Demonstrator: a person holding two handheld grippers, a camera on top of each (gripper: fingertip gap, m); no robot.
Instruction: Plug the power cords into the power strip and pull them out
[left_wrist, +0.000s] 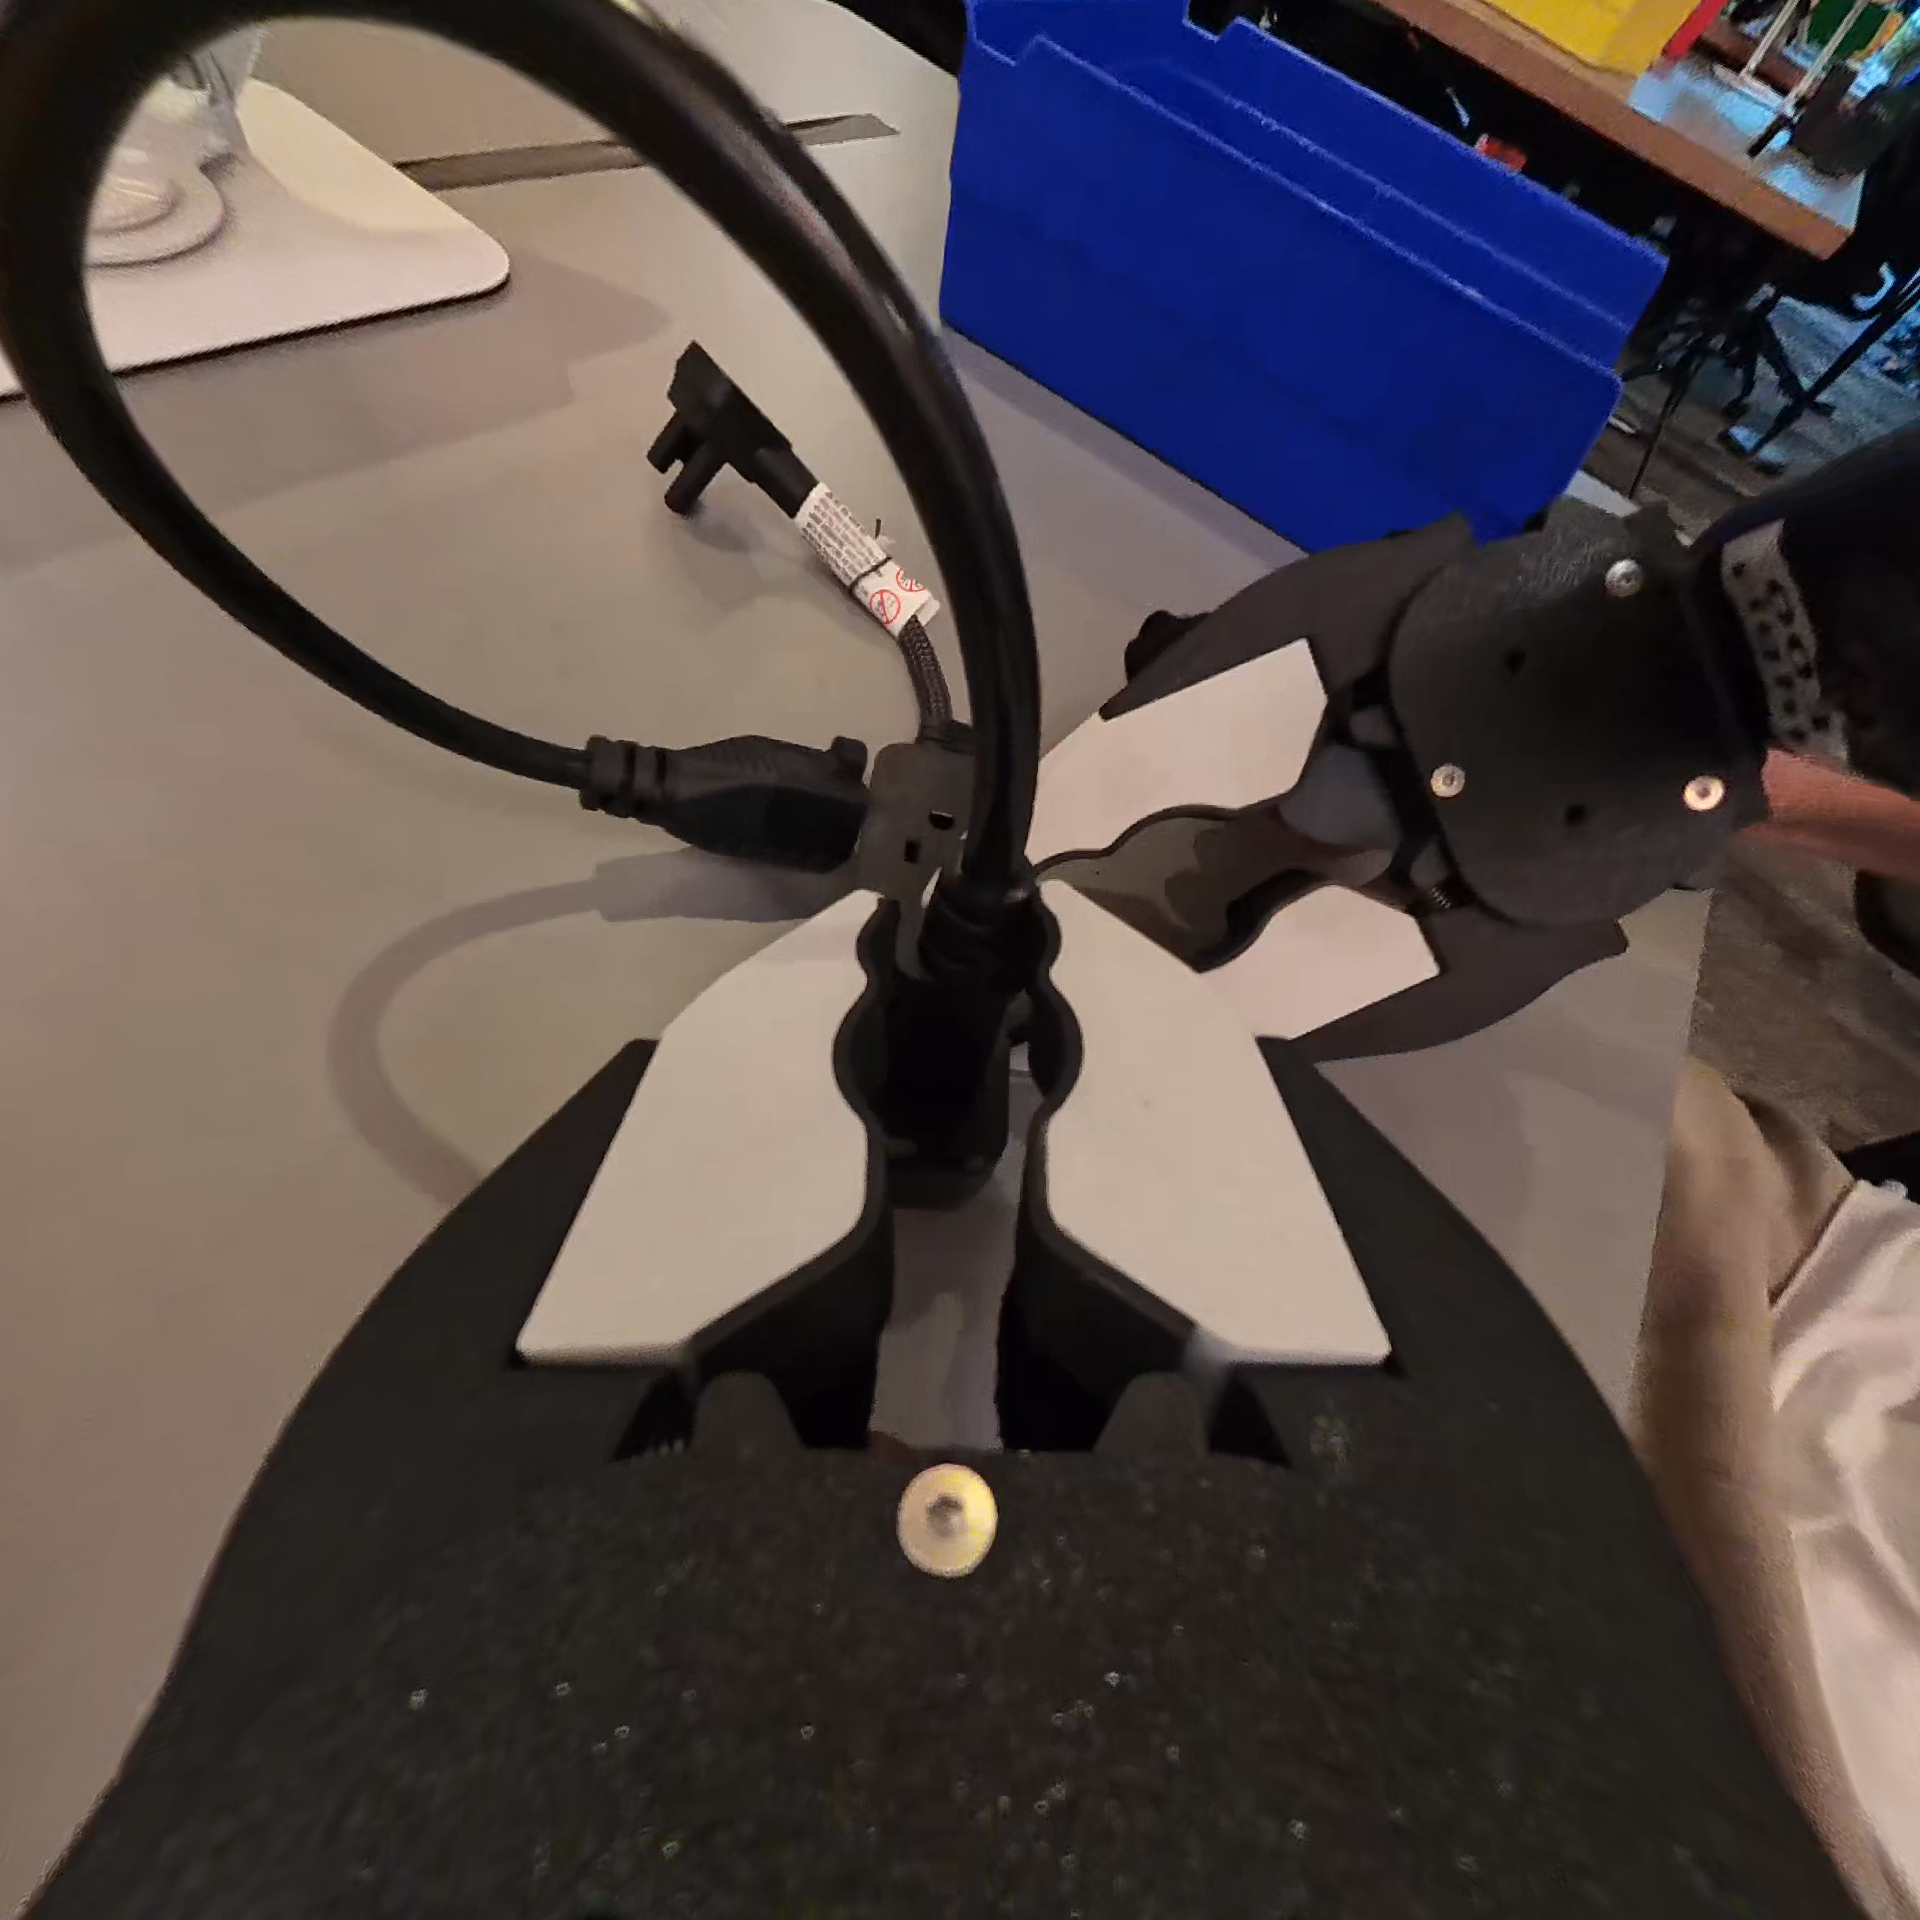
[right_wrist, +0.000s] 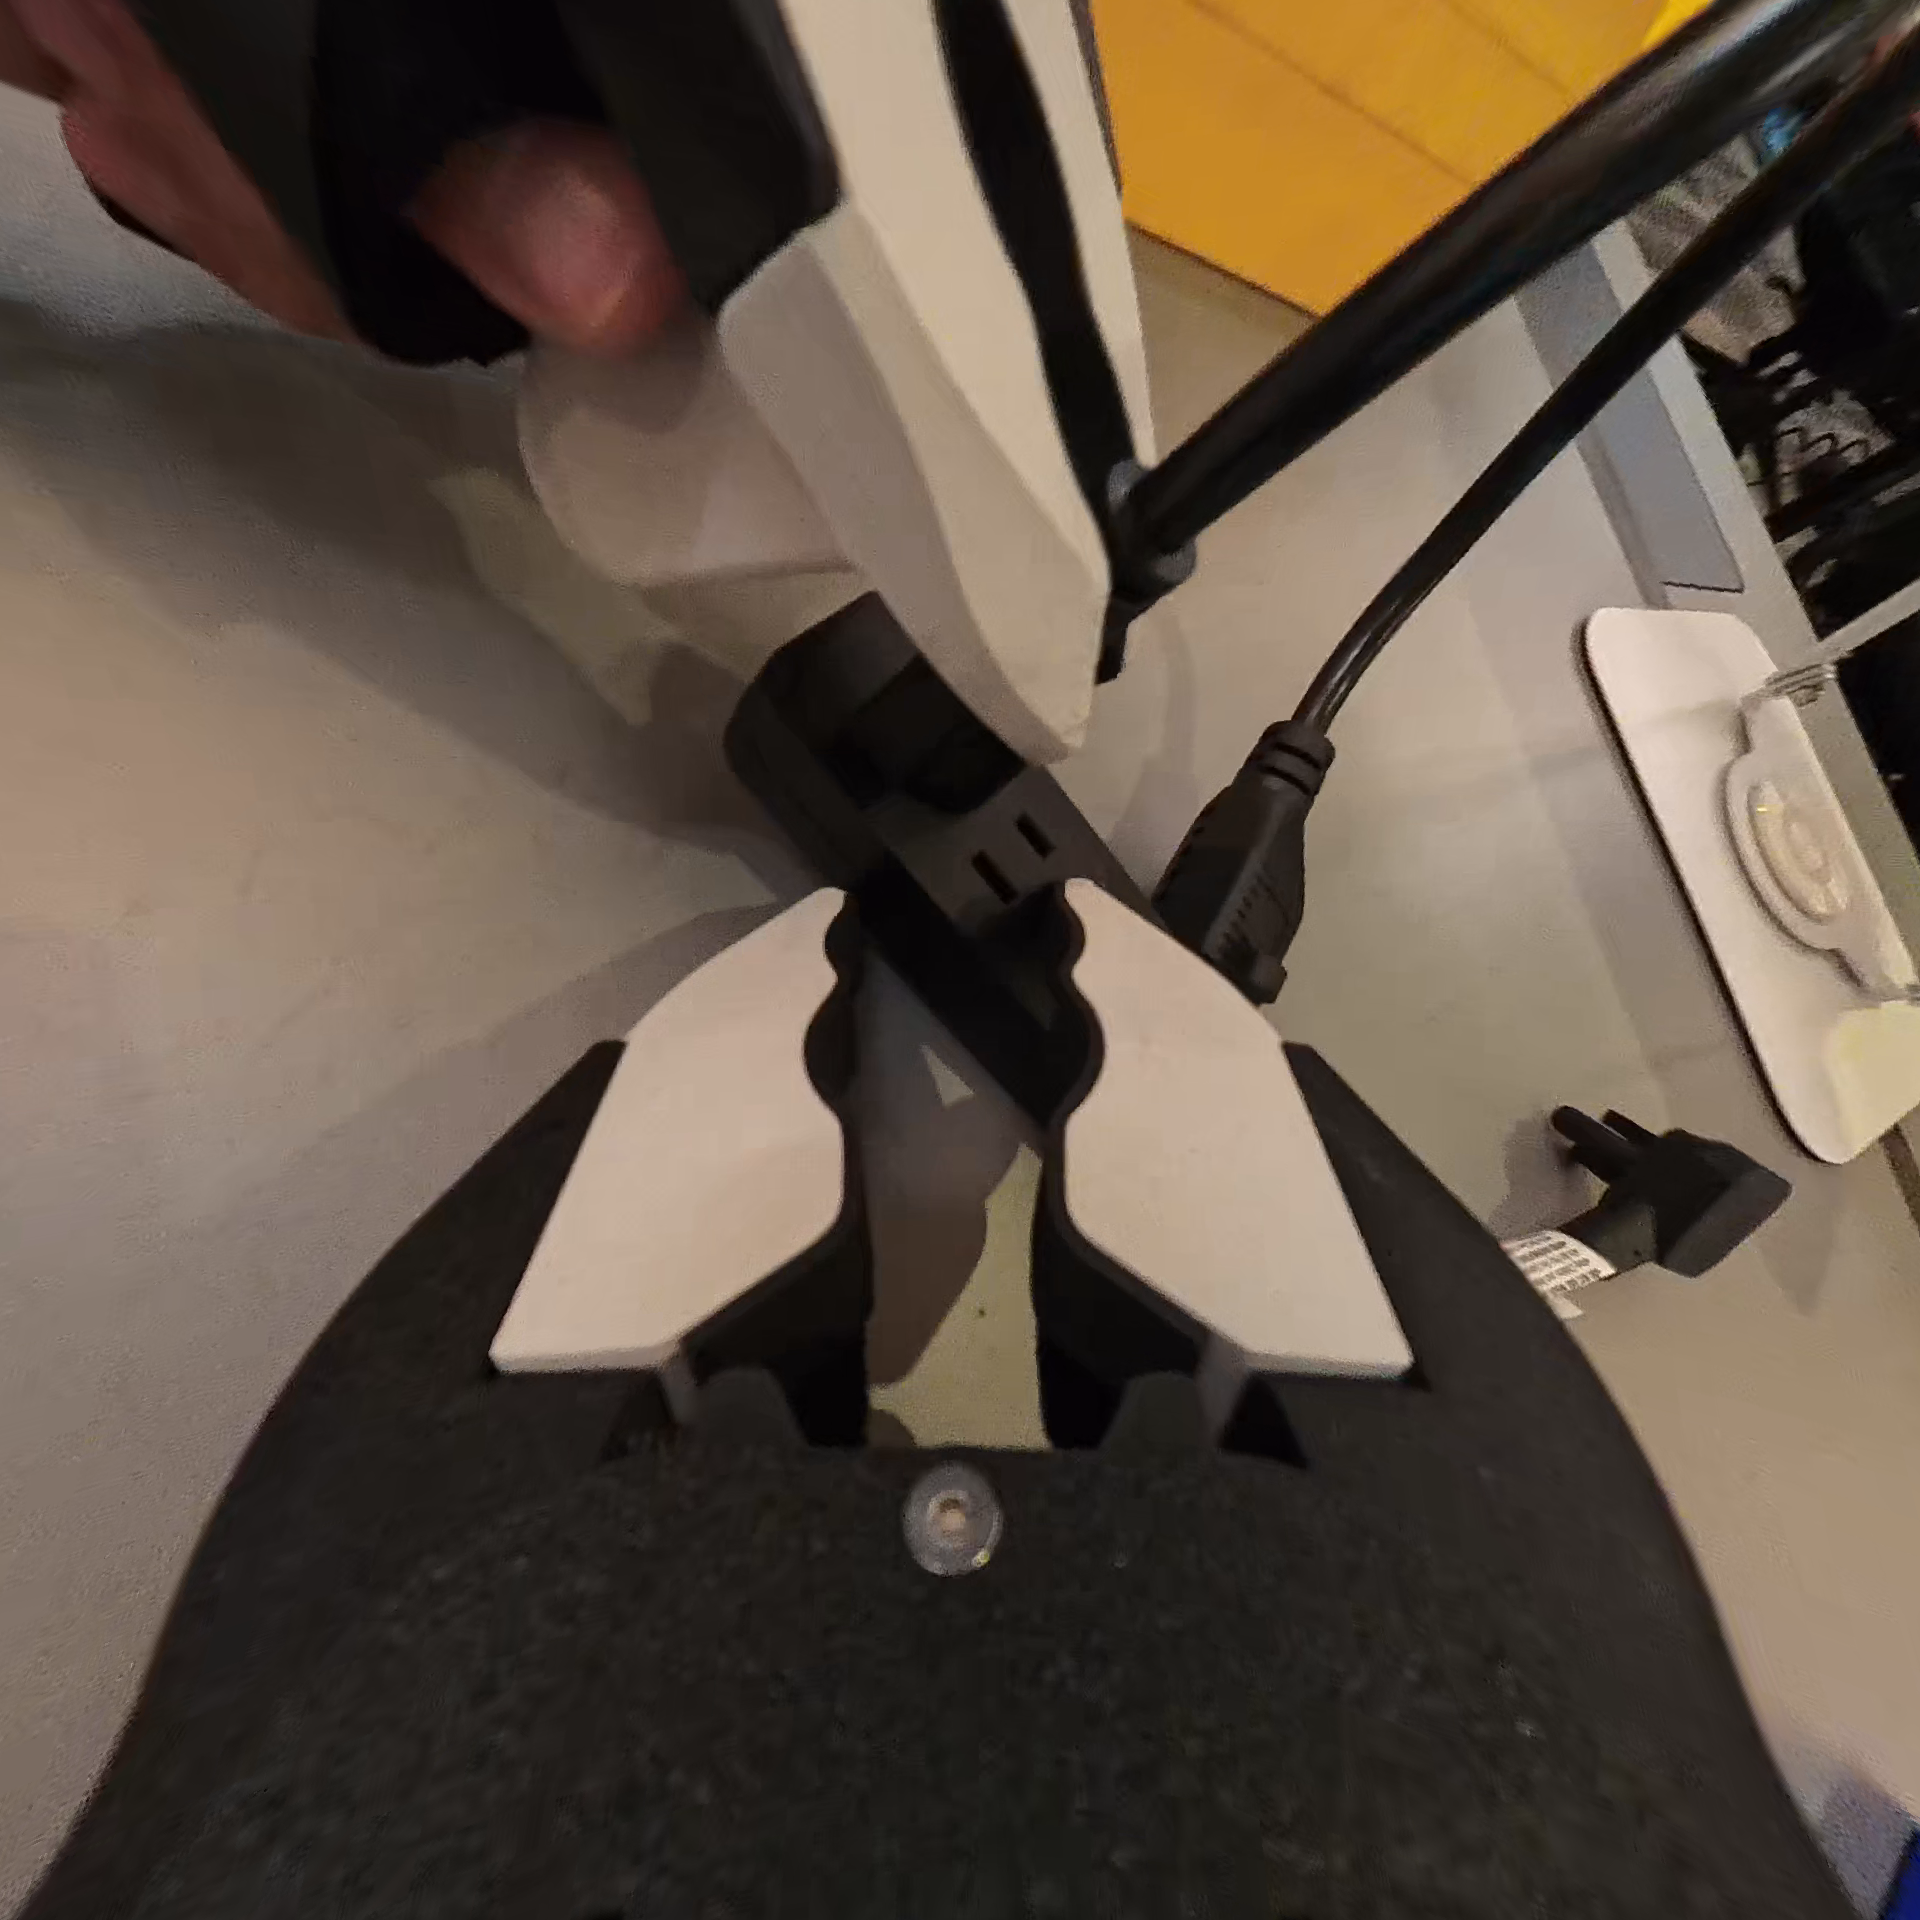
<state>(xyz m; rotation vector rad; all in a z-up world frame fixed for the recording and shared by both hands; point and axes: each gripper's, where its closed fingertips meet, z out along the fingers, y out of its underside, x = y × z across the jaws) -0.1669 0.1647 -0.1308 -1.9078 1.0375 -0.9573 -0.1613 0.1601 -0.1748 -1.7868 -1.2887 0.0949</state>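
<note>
1. Grey table is seen underfoot.
2. Blue bin is set at its far edge.
3. Wooden desk is seen behind.
4. Yellow panel is seen beyond.

The small black power strip is held off the grey bench. One black cord plug sits in its side; a second plug is gripped at its face.
</note>
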